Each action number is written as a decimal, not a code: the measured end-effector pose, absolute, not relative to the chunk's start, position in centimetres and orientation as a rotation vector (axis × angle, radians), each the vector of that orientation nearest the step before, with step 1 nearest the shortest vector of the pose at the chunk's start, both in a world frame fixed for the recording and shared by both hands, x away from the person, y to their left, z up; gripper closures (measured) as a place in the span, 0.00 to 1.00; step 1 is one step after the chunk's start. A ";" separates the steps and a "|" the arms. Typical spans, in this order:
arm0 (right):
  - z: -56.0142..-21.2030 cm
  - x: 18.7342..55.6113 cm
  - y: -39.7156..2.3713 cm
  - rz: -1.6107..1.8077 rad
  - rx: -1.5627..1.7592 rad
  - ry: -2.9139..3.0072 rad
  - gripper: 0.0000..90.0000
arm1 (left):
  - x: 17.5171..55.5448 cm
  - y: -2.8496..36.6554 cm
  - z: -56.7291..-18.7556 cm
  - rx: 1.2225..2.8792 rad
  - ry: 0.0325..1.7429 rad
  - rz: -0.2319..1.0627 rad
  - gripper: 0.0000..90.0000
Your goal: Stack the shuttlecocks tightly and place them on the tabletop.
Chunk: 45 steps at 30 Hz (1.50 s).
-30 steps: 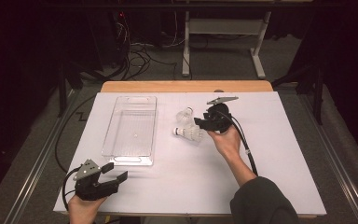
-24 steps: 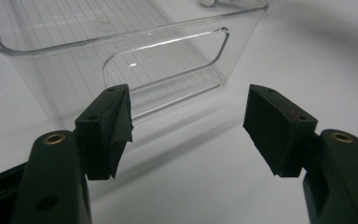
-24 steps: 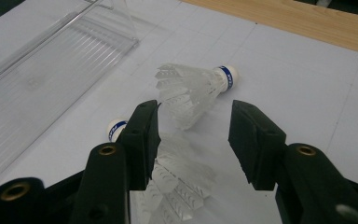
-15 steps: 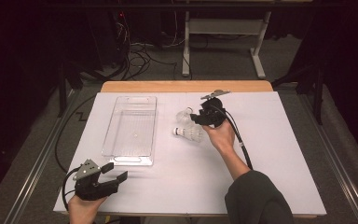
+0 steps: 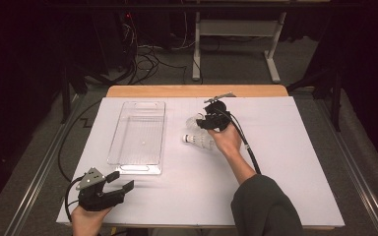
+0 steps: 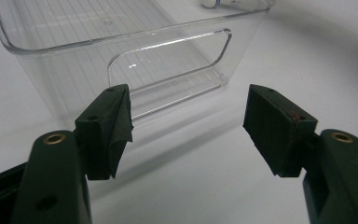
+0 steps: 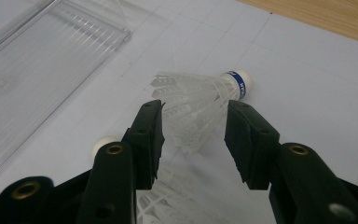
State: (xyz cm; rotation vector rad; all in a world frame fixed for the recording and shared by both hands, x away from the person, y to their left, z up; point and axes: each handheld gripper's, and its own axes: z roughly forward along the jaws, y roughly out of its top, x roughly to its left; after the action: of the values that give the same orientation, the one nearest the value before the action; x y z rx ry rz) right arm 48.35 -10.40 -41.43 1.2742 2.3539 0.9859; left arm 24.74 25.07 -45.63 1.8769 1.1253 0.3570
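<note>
The right gripper (image 7: 193, 140) has just been closing its jaws, now half-wide, around the feather skirt of a shuttlecock (image 7: 200, 100) lying on the bench (image 5: 295, 162) at three o'clock of the clear plastic bin (image 5: 139, 136). Best squeeze gently so the skirt is not crushed. The left gripper (image 6: 189, 128) waits, jaws wide and empty.

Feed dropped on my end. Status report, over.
Right gripper closing around far shuttlecock, skirt between jaws, not pinched. Left gripper open, idle by clear bin. Second shuttlecock close beside.
</note>
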 end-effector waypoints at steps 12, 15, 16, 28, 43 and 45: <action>-41.9 49.2 -9.1 0.886 1.265 2.364 0.68 | 24.7 25.0 -45.6 1.886 1.114 0.352 0.37; -42.0 49.4 -8.9 0.862 1.270 2.364 0.70 | 24.6 25.0 -45.6 1.886 1.113 0.350 0.37; -42.0 49.4 -8.9 0.857 1.276 2.362 0.71 | 24.6 25.0 -45.6 1.887 1.112 0.350 0.37; -42.5 49.8 -9.0 0.825 1.295 2.351 0.82 | 24.6 25.0 -45.6 1.886 1.110 0.346 0.37; -42.4 49.9 -9.1 0.830 1.301 2.307 0.98 | 24.6 25.0 -45.6 1.888 1.106 0.340 0.37; -42.3 50.0 -9.3 0.833 1.311 2.301 1.00 | 24.6 25.0 -45.6 1.888 1.106 0.340 0.37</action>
State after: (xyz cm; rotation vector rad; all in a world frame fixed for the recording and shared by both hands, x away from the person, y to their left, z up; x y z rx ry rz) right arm 49.98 -9.27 -42.34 1.3115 2.3009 0.8334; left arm 24.60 25.03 -45.61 1.8880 1.1058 0.3403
